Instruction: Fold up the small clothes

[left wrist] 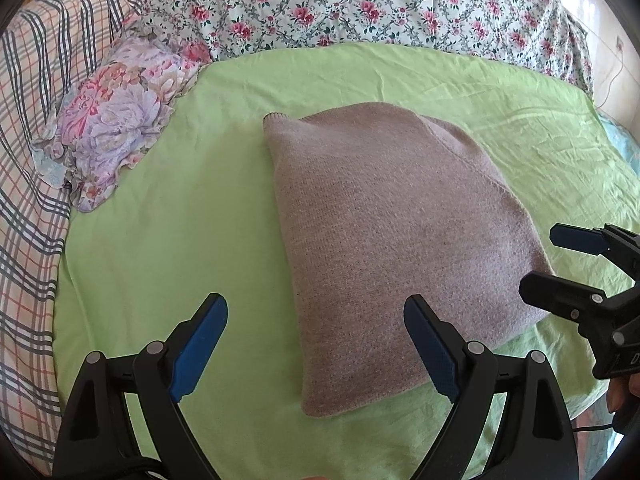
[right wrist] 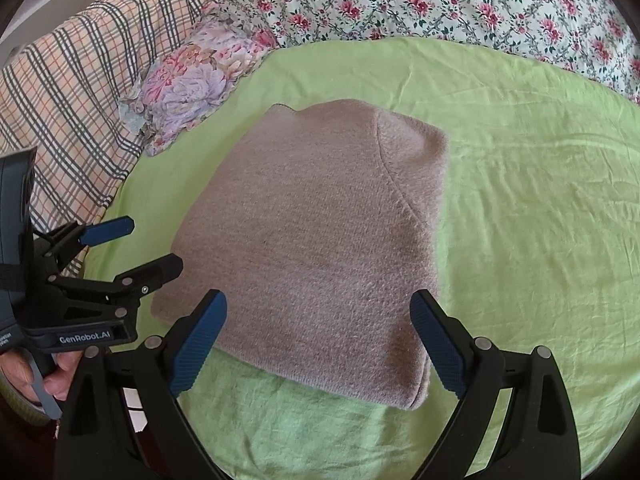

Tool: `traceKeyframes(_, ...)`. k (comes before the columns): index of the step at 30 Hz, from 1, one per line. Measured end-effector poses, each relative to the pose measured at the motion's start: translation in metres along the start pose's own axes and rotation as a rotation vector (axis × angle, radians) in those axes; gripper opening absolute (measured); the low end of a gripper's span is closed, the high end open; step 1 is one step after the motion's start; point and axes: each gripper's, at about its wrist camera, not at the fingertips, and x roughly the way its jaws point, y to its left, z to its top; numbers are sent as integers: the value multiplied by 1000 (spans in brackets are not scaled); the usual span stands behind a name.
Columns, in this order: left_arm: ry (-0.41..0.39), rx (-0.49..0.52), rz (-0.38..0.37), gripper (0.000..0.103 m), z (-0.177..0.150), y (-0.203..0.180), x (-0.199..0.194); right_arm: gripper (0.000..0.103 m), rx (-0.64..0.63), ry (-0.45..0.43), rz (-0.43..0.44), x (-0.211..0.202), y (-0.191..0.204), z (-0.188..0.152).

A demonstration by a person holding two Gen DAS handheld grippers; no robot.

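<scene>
Sweater (left wrist: 392, 248) lies folded on the green sheet (left wrist: 168, 240), long axis running away from both grippers' spread, empty fingers (left wrist: 200, 348)

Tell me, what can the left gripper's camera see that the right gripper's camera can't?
Only the left wrist view shows the right gripper from the side and a white cable on the far wall. Only the right wrist view shows the left gripper from the side, with the hand holding it. Both show the folded pinkish knit garment on the green sheet, the floral pillow, plaid bedding and floral quilt.
</scene>
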Motion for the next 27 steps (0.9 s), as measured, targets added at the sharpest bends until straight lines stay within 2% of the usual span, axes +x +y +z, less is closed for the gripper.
traceKeyframes(27, -21, 7, -13, 92, 2, -6, -4, 93, 15, -11, 2, -1, 7, 3)
